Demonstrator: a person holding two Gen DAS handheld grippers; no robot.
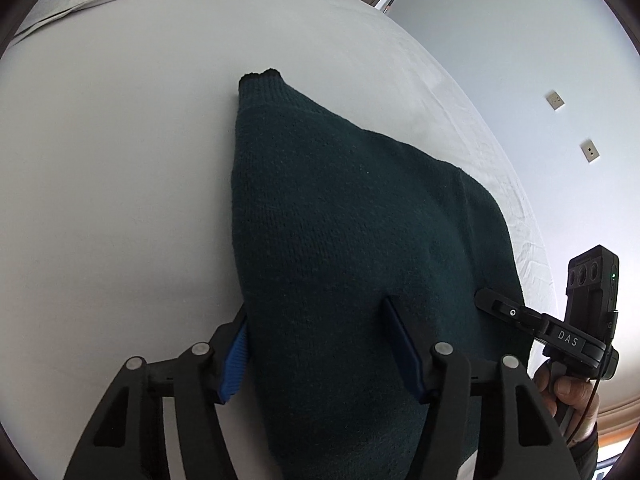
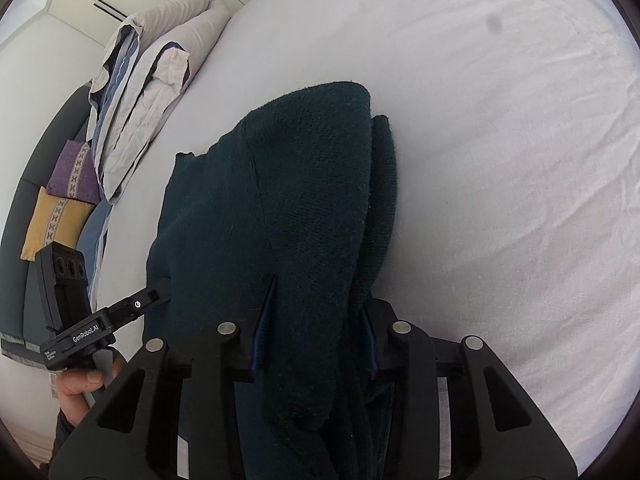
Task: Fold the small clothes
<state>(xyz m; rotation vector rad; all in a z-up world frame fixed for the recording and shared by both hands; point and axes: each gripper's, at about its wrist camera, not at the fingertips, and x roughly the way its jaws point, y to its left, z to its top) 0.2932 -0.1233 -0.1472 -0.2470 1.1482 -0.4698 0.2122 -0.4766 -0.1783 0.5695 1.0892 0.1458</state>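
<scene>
Holding the dark green sweater (image 1: 344,240) over the white bed (image 1: 100,160), the left gripper (image 1: 320,344) and right gripper (image 2: 316,320) each have their jaws clamped on bunched knit. Uneven pulling could drag the layers askew, since the thick fabric bulges loosely between them.

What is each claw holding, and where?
Both grip the dark green sweater: left claw and right claw each pinch a bunched fold at its near edge.
</scene>
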